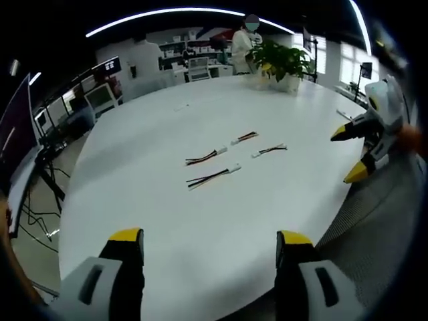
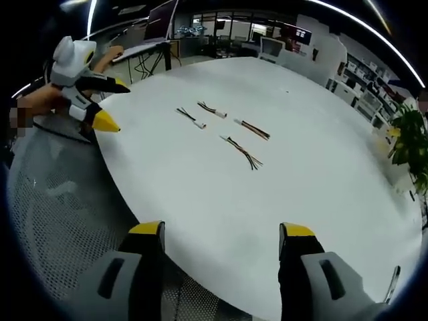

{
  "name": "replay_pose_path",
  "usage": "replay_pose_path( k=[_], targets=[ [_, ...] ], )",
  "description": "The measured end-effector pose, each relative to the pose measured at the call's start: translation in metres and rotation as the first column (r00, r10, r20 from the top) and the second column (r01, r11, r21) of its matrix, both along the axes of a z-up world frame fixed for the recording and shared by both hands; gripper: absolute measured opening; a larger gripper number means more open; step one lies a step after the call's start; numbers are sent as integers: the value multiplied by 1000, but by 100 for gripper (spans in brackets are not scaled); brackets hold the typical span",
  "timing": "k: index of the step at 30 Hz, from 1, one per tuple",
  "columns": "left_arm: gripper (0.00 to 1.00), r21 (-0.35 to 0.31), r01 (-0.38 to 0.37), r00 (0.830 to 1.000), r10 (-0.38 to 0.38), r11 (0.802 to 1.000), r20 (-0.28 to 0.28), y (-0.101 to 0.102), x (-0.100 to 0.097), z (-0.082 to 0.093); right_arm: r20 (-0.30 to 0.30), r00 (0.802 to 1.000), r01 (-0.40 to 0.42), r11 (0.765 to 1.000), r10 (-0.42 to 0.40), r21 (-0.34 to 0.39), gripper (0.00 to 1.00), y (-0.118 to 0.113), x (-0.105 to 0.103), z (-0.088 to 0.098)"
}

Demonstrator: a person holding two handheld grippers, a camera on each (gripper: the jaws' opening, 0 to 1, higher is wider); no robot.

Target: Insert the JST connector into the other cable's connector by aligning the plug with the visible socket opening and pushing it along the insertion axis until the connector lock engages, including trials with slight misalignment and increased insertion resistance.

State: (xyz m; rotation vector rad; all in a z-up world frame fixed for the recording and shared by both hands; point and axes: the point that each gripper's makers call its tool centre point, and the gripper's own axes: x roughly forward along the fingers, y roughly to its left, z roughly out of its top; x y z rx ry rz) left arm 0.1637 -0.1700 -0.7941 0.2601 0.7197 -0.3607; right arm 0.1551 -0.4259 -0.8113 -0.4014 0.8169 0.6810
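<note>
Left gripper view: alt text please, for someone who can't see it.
Four short wired connector cables lie loose mid-way across a white table. The left gripper hangs open at the near edge; the right gripper, open, enters from the right.

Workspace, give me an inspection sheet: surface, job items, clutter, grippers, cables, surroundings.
Surface: round white table, bare apart from the items below.
Job's things: four short wire leads with white JST connectors, lying apart near the table's middle, none mated.
Clutter: small pale bits on the far side of the table, too small to identify.
Grippers: left gripper open and empty over the near table edge; right gripper open and empty, beside the table edge.
Cables: dark cords on the floor beside the table.
Surroundings: potted plant on the far table edge, a person behind it, office desks and monitors.
</note>
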Motion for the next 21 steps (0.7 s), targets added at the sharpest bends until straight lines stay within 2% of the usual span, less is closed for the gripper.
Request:
replay_pose_path(
  k=[4,10,12,13,14,16,17,18,19,21],
  targets=[
    [78,2,29,999,-29,1000,-24,-5,-2,-5,2,1000,-16,1000,16,-3,67,2,-1,0],
    [79,-5,55,997,-55,999,-61,-10,-5,-13,26,1000,-7,999,6,31,67,3,3,7],
    [79,-49,55,994,-59,997,-95,-15,-9,-17,26,1000,-5,999,4,44,66,3,4,7],
    [79,-64,51,993,-57,997,-101,-16,-9,-17,20,1000,-6,998,4,58,66,4,3,8],
    [79,-62,52,993,-58,997,-102,-16,-9,-18,5,1000,-2,994,2,105,65,9,3,9],
    [79,-47,60,993,-64,997,-98,-16,-9,-17,-25,999,43,988,-40,151,61,6,6,10],
    [79,-44,62,993,-66,997,-99,-16,-10,-17,-13,999,37,991,-35,131,59,3,9,9],
    [79,-40,66,992,-70,997,-104,-16,-10,-19,16,999,37,996,-38,79,59,-5,14,7],
    [79,-36,69,991,-73,997,-109,-17,-11,-20,27,999,23,999,-24,47,61,-7,15,6],
    [79,-22,80,989,-82,997,-119,-17,-12,-23,33,999,-2,999,1,43,62,-4,14,6]
  ],
)
